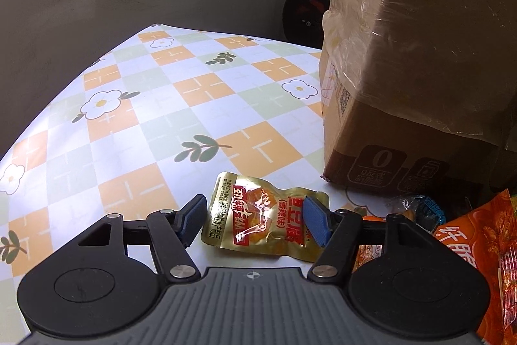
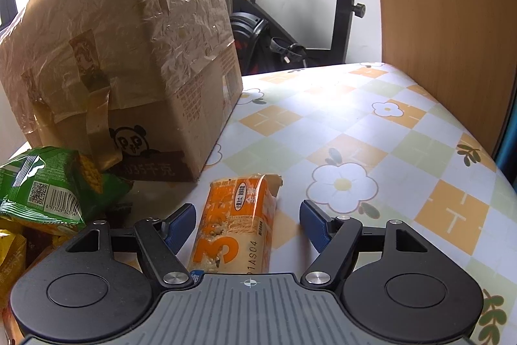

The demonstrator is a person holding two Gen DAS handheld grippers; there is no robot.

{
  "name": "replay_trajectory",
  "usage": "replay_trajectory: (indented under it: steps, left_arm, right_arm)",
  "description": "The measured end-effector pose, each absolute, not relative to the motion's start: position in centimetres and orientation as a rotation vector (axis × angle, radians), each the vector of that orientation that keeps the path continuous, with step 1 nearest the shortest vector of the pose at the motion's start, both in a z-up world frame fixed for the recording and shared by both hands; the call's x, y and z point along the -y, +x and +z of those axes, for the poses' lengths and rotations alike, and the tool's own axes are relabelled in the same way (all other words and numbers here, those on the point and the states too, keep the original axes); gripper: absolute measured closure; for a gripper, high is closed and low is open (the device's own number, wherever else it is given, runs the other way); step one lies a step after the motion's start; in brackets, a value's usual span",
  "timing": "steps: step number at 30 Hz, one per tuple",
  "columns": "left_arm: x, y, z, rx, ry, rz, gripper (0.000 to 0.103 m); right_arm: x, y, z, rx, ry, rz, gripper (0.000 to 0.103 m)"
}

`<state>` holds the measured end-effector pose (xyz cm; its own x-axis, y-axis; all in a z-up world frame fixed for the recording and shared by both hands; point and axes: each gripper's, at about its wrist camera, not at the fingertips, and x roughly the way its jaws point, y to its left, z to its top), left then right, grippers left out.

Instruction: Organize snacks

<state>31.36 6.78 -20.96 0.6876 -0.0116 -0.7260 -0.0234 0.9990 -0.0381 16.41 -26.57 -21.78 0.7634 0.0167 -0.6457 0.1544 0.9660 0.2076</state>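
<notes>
Fingers first: the left gripper [image 1: 257, 222] has its blue pads spread wide, one on each side of the gold pouch [image 1: 263, 219], which lies flat on the checked tablecloth [image 1: 161, 105]. The right-hand pad sits over the pouch's edge, though whether it touches the foil I cannot tell; the left-hand pad stands just off the other edge. The right gripper [image 2: 248, 223] is spread as well, with the orange cracker pack [image 2: 237, 223] lying lengthwise between its pads, closer to the left-hand one and apart from both.

By my judgement this is the step of picking: each gripper is lined up on a snack, and nothing is pinched yet. The next move calls for both to sink a little and squeeze. The pouch is thin and slippery, so the pads would need to catch it low, near the cloth; the cracker pack is stiffer and should take a plain squeeze across its width.

Taking the cardboard box [image 2: 129, 54] as landmark: the gold pouch lies near its front left corner, the cracker pack just off its front right corner. A green snack bag [image 2: 55, 186] leans at the box's foot, left of the cracker pack, and an orange-red bag [image 1: 478, 248] lies in front of the box, right of the pouch. Which place the snacks are meant for is not shown.
</notes>
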Motion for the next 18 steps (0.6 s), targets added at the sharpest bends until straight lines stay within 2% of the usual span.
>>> replay_trajectory:
  steps: [18]
  left_arm:
    - [-8.5, 27.0, -20.6, -0.796, -0.149, 0.09, 0.035]
  right_arm:
    - [25.7, 16.7, -21.8, -0.714, 0.217, -0.085, 0.033]
